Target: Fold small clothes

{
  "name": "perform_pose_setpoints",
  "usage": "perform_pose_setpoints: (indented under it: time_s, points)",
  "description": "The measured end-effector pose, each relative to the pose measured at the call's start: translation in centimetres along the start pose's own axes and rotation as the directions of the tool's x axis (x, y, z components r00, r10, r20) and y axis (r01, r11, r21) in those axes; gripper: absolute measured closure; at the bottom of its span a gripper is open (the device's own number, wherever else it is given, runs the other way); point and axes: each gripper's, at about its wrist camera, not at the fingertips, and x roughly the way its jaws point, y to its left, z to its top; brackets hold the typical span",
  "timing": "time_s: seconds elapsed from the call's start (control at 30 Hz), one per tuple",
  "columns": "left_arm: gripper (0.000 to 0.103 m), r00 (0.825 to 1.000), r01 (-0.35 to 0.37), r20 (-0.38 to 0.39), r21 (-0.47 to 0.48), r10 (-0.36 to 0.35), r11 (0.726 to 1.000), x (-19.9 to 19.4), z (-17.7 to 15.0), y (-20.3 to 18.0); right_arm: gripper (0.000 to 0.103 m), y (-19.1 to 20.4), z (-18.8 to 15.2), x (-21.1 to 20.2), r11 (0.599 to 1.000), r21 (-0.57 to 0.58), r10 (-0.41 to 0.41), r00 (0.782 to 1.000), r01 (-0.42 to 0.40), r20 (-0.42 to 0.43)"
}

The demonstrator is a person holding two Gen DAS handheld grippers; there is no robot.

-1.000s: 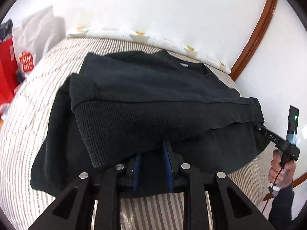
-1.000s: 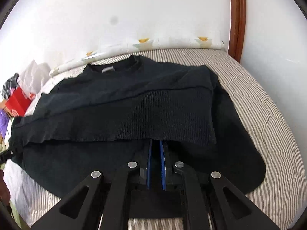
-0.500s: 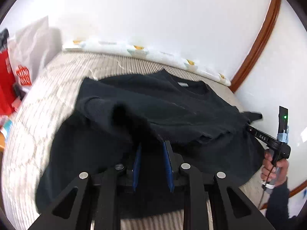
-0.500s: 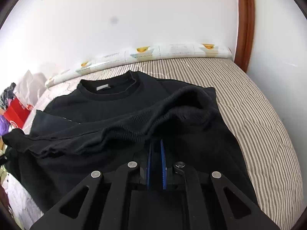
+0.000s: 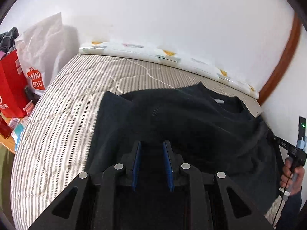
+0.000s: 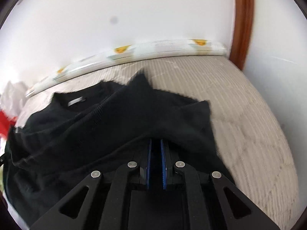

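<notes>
Since a second ago, both grippers have carried the sweater's (image 5: pixel 191 122) bottom hem away from the near edge toward the far collar, so the flat ribbed band now bunches in a hump. It lies on the striped bed (image 5: pixel 67 105), folding over itself. Left gripper (image 5: pixel 152 149) fingers are clamped on a thick bunch of hem; right gripper (image 6: pixel 155 143) fingers are pinched nearly together on thinner cloth. Soft, limp and fairly heavy knit, it probably sags between grips; the hem corners look like the best hold.

Black sweater (image 5: pixel 191 118) lies bunched, partly folded, on striped bed (image 5: pixel 63 103).
</notes>
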Motion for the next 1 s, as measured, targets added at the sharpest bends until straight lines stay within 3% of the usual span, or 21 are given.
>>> perform_pose_setpoints:
  time_s: [0.07,0.13,0.2,0.27,0.47,0.5,0.53,0.6,0.63,0.73,0.77,0.87,1.0]
  points:
    - [0.081,1.000,-0.008,0.008,-0.005,0.008,1.000,0.1,0.6,0.5,0.093,-0.6,0.7,0.1,1.000,0.014,0.013,1.000,-0.013,-0.001]
    - [0.071,0.999,-0.042,0.020,0.006,0.042,0.999,0.3,1.1,0.9,0.084,-0.9,1.1,0.0,1.000,0.007,0.030,1.000,-0.030,0.003]
    - [0.058,0.998,-0.061,0.016,0.022,0.061,0.998,0.8,1.7,1.5,0.057,-0.9,1.6,0.2,1.000,-0.018,0.019,1.000,-0.018,0.013]
    - [0.056,0.998,-0.066,0.008,0.041,0.066,0.997,1.4,2.0,1.9,0.051,-0.7,2.0,0.7,0.999,-0.042,-0.016,0.999,0.017,0.031]
    - [0.056,0.995,-0.079,-0.045,0.100,0.084,0.992,3.8,2.4,2.5,0.053,0.0,3.1,3.6,0.996,-0.084,-0.031,0.999,0.030,-0.008]
    - [0.063,0.996,-0.073,-0.053,0.102,0.078,0.992,4.2,2.3,2.5,0.062,0.2,3.2,3.9,0.995,-0.096,-0.027,1.000,0.026,-0.012]
    - [0.084,0.996,-0.053,-0.063,0.104,0.059,0.993,4.4,2.2,2.5,0.068,0.5,3.2,4.3,0.994,-0.106,-0.021,1.000,0.019,-0.015]
    - [0.092,0.997,-0.058,-0.042,0.117,0.064,0.991,4.0,2.1,2.1,0.082,1.1,3.1,4.6,0.991,-0.135,-0.023,1.000,0.022,-0.007]
    - [0.093,0.998,-0.063,-0.001,0.117,0.063,0.991,3.3,2.1,2.0,0.088,1.2,3.1,4.4,0.989,-0.145,-0.023,1.000,0.024,0.009]
    - [0.093,0.993,-0.056,0.104,0.081,0.048,0.995,1.6,2.7,2.1,0.089,0.5,3.3,2.0,0.990,-0.142,0.025,0.993,-0.009,0.113]
    - [0.093,0.994,-0.042,0.106,0.062,0.035,0.997,1.6,3.1,2.3,0.089,-0.4,3.5,0.9,0.994,-0.100,0.051,0.986,-0.035,0.161]
    - [0.093,0.995,-0.050,0.090,0.056,0.044,0.997,3.0,4.0,1.9,0.089,-1.8,4.3,0.4,0.998,-0.036,0.062,0.981,-0.056,0.186]
    - [0.093,0.995,-0.088,0.056,0.070,0.084,0.994,5.2,4.3,1.2,0.089,-2.1,4.6,3.3,0.999,-0.036,0.013,0.991,-0.008,0.131]
